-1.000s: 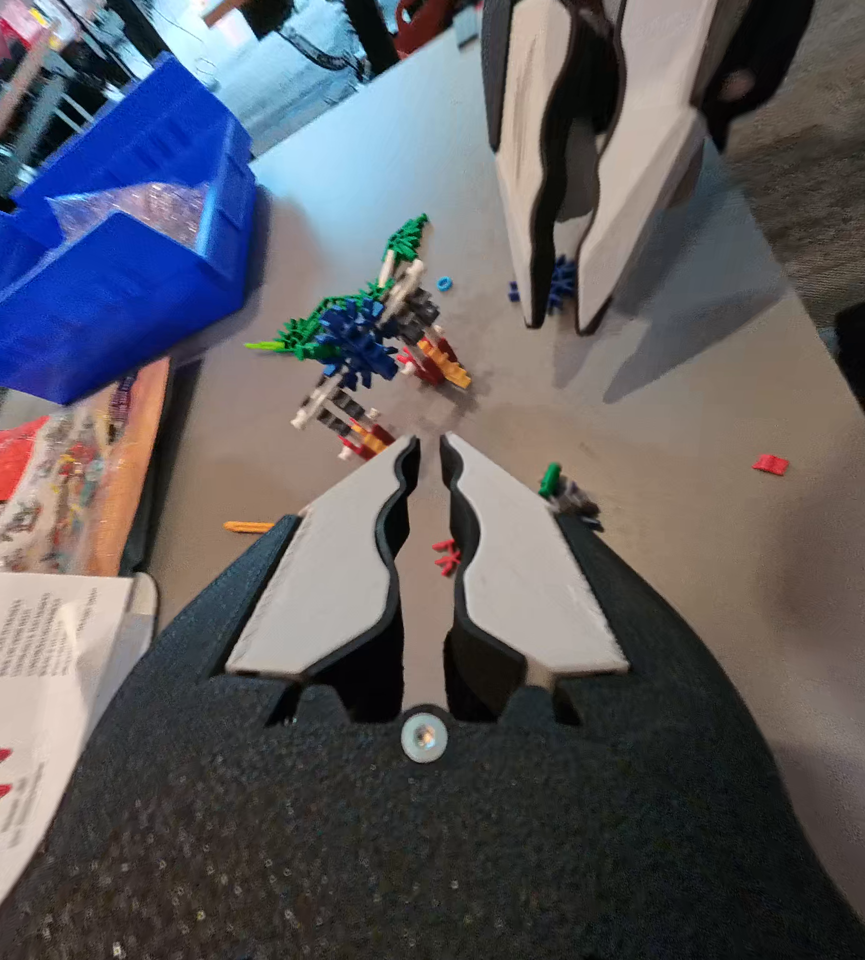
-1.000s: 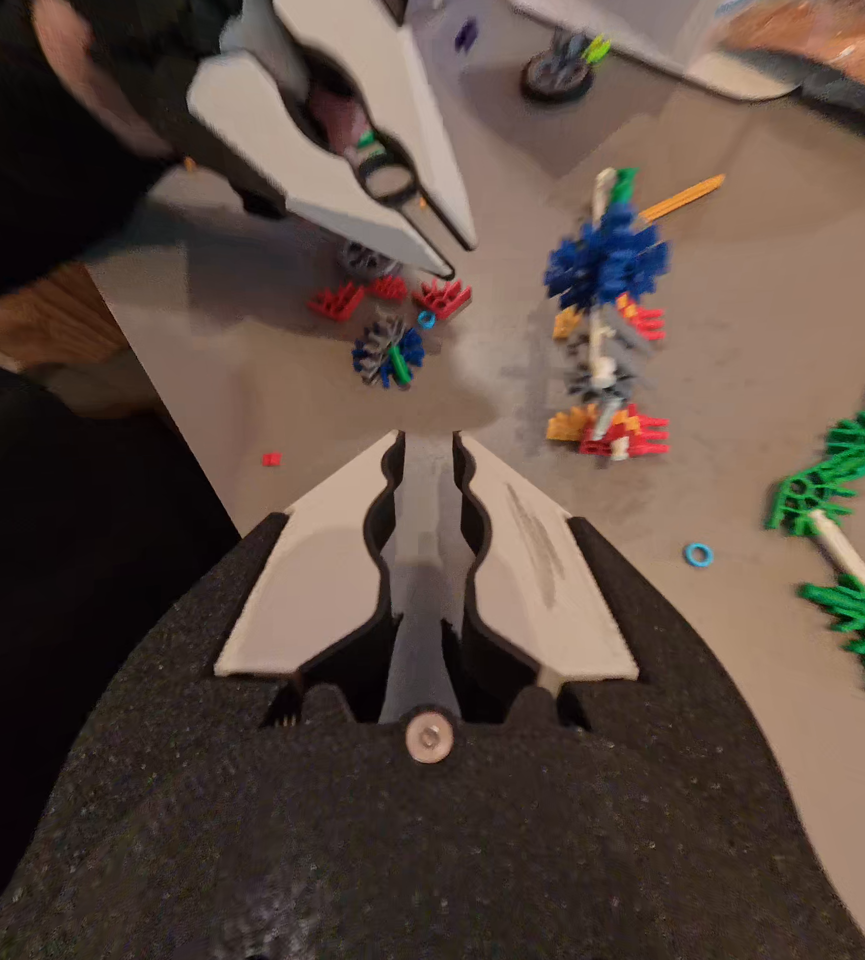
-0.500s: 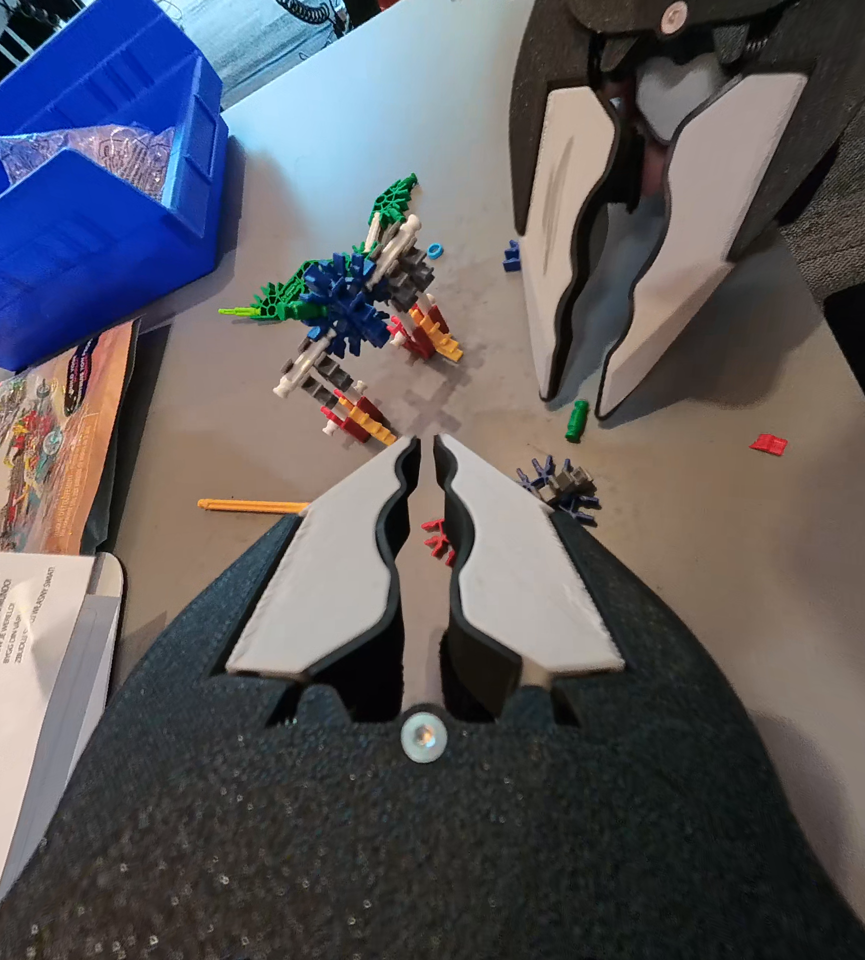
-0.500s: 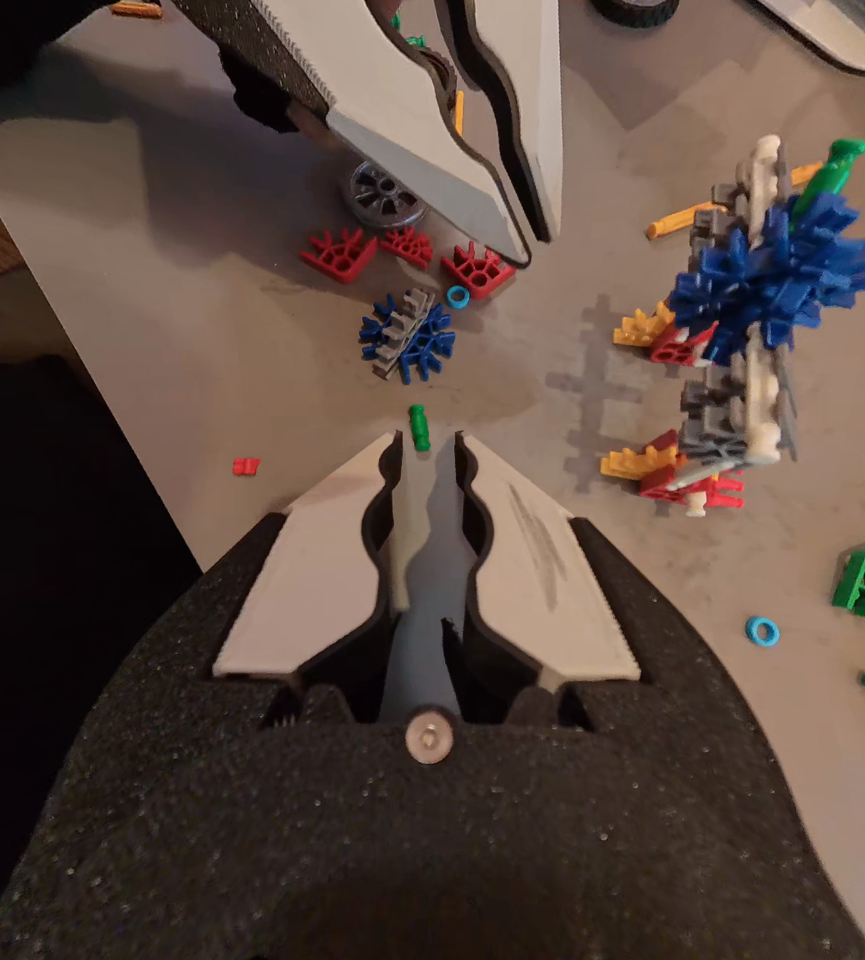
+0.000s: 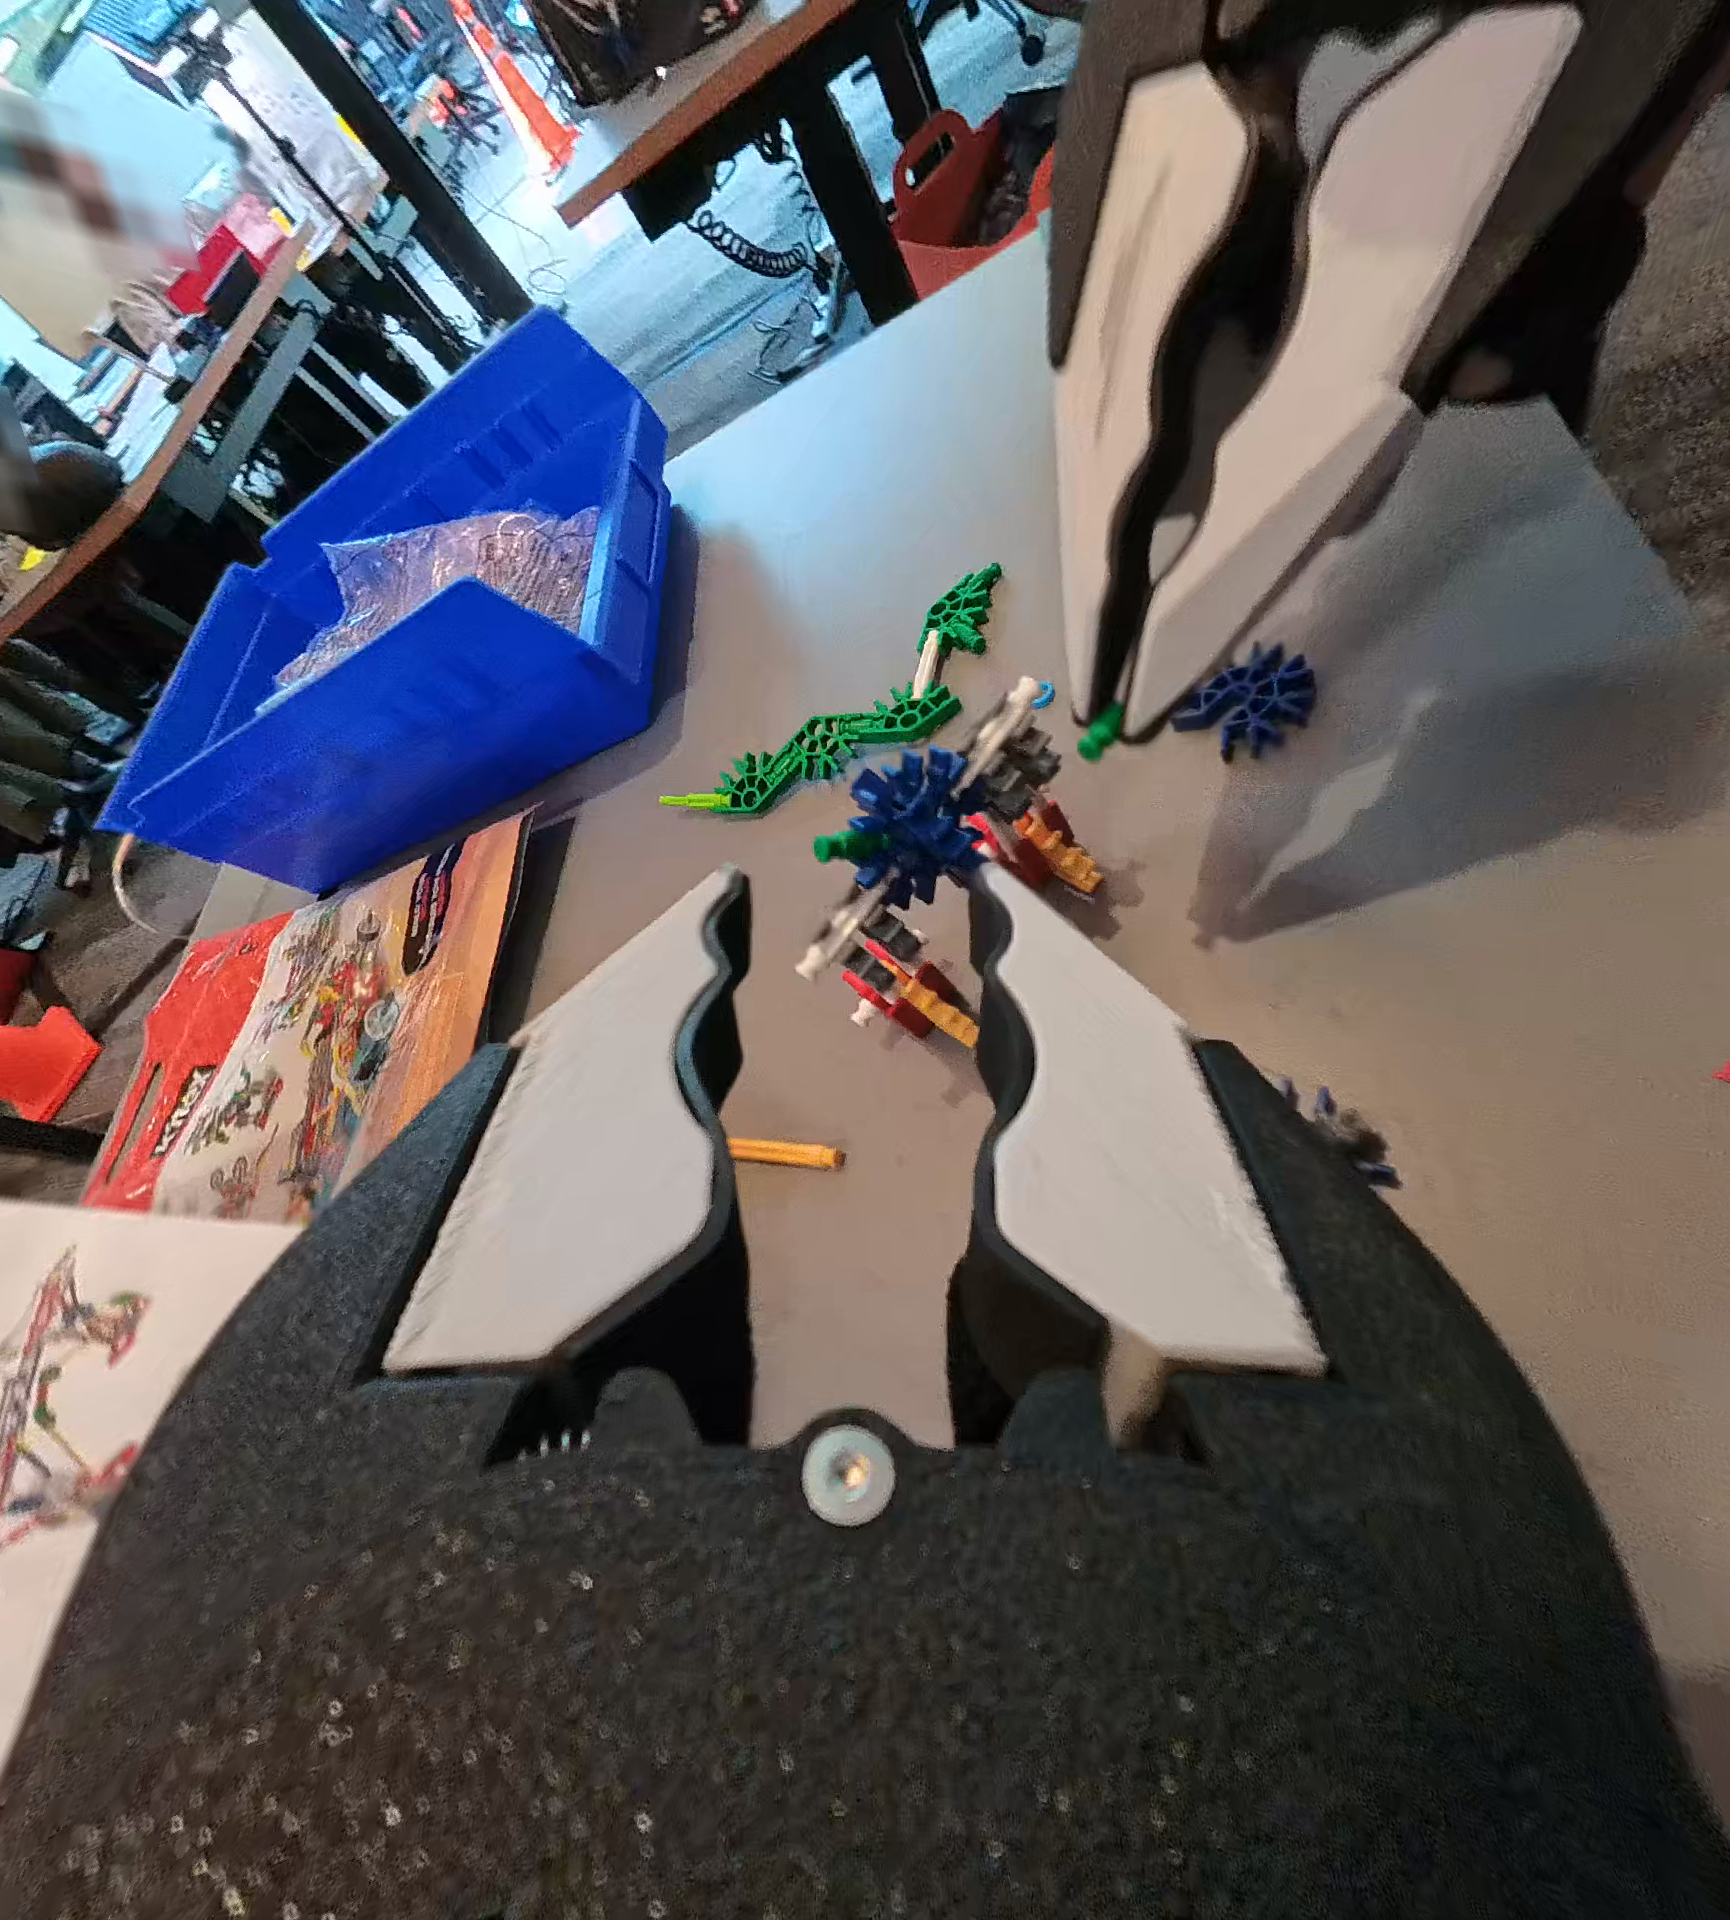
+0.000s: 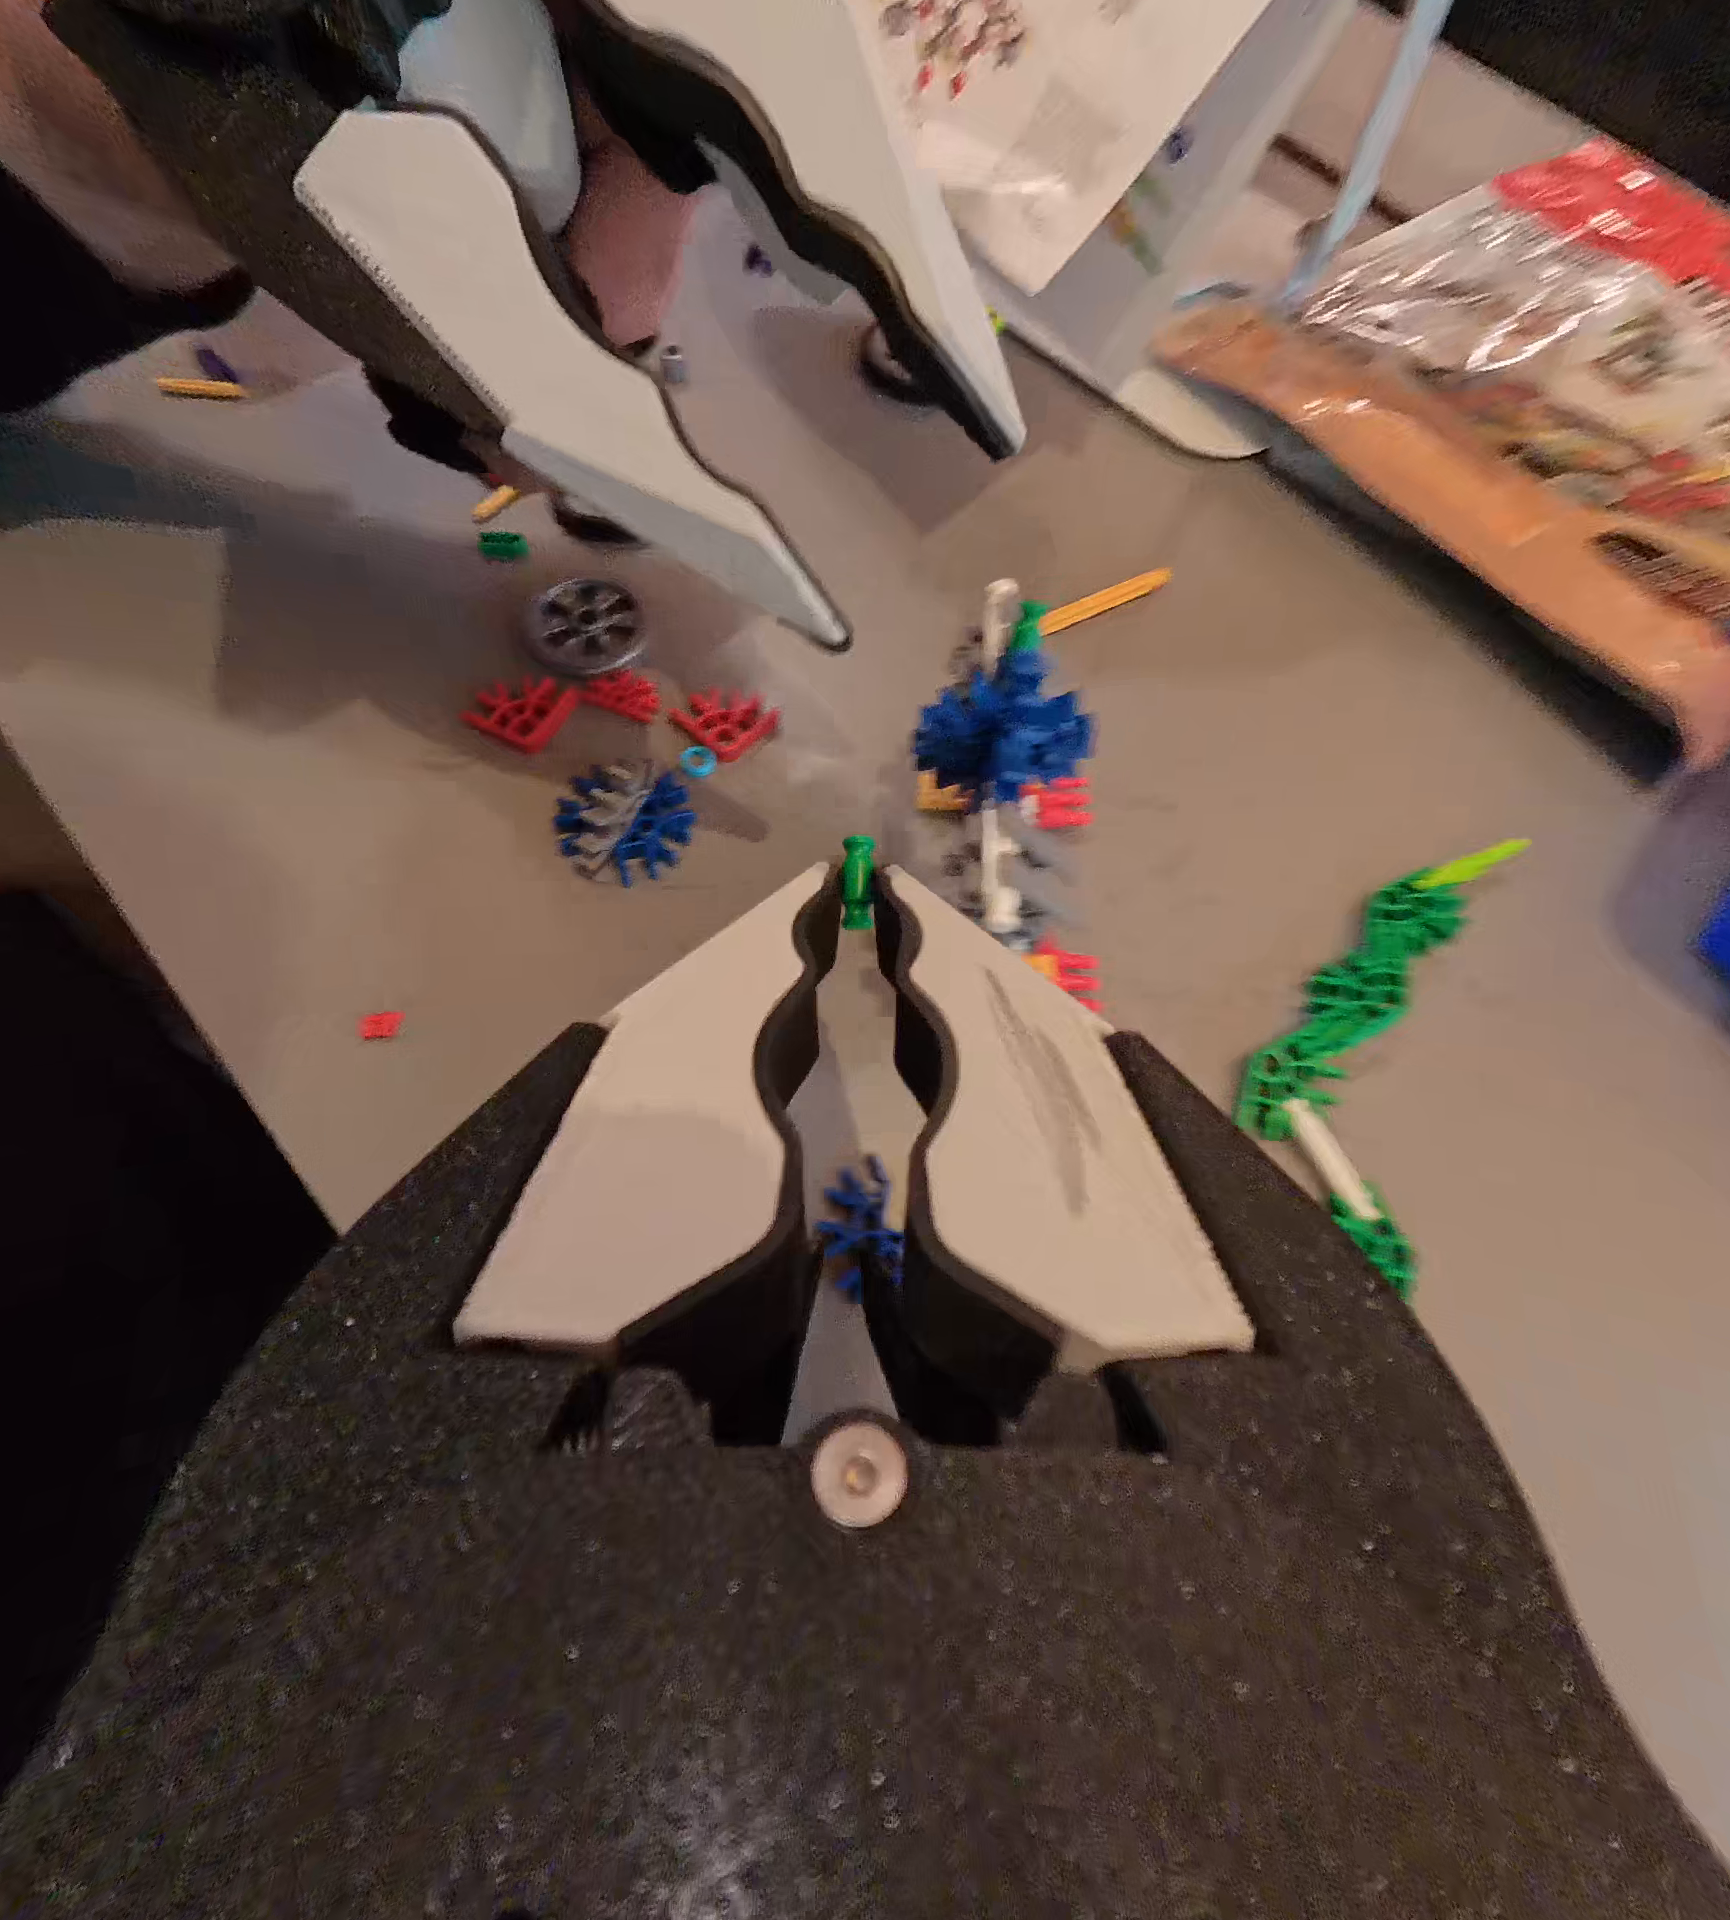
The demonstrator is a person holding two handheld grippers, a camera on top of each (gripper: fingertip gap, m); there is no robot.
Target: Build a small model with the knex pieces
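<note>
My right gripper (image 6: 856, 896) is shut on a short green rod (image 6: 855, 868) and holds it just above the grey table (image 6: 1463, 1299). In the left wrist view the right gripper (image 5: 1115, 707) stands at the upper right with the green rod (image 5: 1100, 736) in its tips, next to a blue connector (image 5: 1250, 707). My left gripper (image 5: 861, 894) is open and empty. Between its tips shows a model of blue, grey, red and orange connectors on a white rod (image 5: 908, 831). The model (image 6: 996, 727) lies just beyond the green rod. The left gripper (image 6: 913, 540) hovers open above it.
A blue bin (image 5: 404, 707) holding a plastic bag, a toy box (image 5: 321, 1018) and an instruction booklet (image 5: 9, 1403) lie left. A green connector chain (image 6: 1360, 987), red connectors (image 6: 622, 707), a blue-grey cluster (image 6: 622, 821) and a grey wheel (image 6: 586, 623) lie loose. The table edge runs at the right. Left tips to right tips: about 6 cm. The grey wheel (image 6: 586, 623) is about 12 cm from my left fingertips.
My right gripper closed on the green rod that lay on the table and lifted it. My left gripper opened wide and moved up to the connector model.
</note>
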